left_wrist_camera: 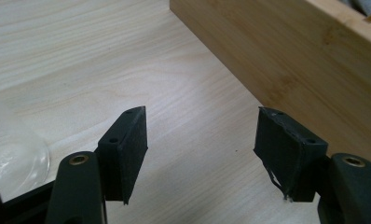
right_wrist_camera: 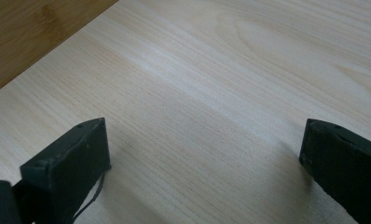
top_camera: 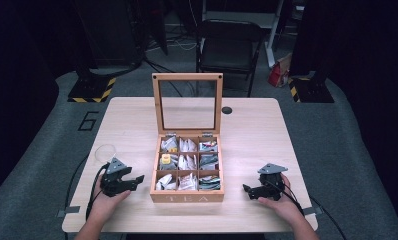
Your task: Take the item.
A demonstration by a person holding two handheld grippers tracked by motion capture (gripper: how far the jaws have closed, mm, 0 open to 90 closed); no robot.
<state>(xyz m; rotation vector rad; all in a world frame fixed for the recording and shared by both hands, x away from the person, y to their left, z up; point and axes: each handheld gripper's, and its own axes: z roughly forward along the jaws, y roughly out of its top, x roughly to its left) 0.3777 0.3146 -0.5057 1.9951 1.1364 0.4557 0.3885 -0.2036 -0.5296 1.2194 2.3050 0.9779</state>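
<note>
**Tea box stands open, bags untouched, as we wait at either side**

At the far left of the pale wooden surface (top_camera: 137, 120) lies a clear glass dish (top_camera: 105, 151), empty as far as we can tell. Just in front of it we hold the left gripper (top_camera: 137, 180) low over the wood, its jaws spread with nothing between them; the left gripper view shows bare grain in the gap and the box's side wall rising just beside it. At centre sits the bamboo tea box (top_camera: 187, 196), its glass-paned lid (top_camera: 188, 104) propped upright at the back, so the opening is already done. Nine compartments hold tea bags (top_camera: 188, 181) in paper sachets, all seemingly in place; none has been lifted out. To the right, well apart from the box, the right gripper (top_camera: 247, 191) hovers over the surface, jaws likewise wide and empty, with one corner of the box showing at the edge of the right gripper view. We judge the work barely begun: picking a bag and setting it down, perhaps in the dish, all lies ahead.
</note>
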